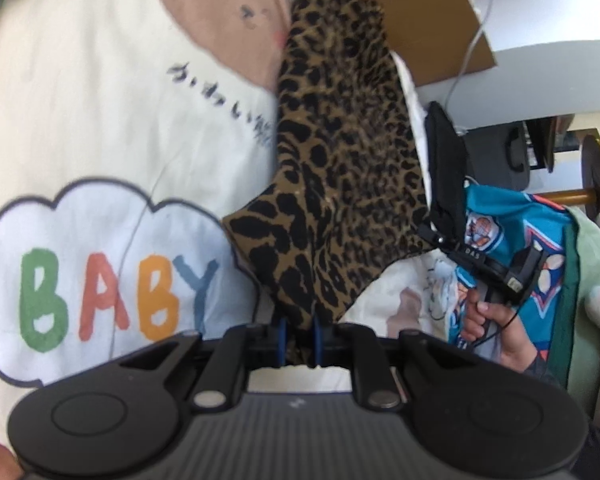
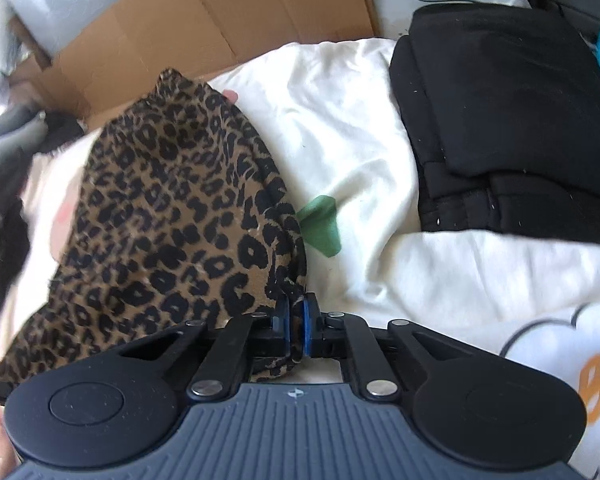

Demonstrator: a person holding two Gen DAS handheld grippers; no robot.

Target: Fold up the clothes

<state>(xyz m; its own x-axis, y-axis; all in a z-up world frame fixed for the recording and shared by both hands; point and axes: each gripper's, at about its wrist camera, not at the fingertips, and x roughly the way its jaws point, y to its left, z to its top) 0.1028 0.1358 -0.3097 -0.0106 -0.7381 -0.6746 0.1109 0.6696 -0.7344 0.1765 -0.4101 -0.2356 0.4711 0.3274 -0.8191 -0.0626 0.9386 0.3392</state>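
Leopard-print garment (image 1: 340, 152) pinched by left gripper (image 1: 300, 338); right gripper (image 2: 296, 326) pinches it too

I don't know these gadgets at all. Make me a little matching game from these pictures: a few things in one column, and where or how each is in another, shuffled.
Things:
1. leopard-print garment
2. black folded clothes
3. cardboard
4. BABY lettering

Place or state:
A. printed inside a cloud outline on the cream bedding
B. lying flattened behind the bedding
C. pinched by both the left claw and the right claw
D. stacked on the bedding, away from both claws

Pairs: 1-C, 2-D, 3-B, 4-A
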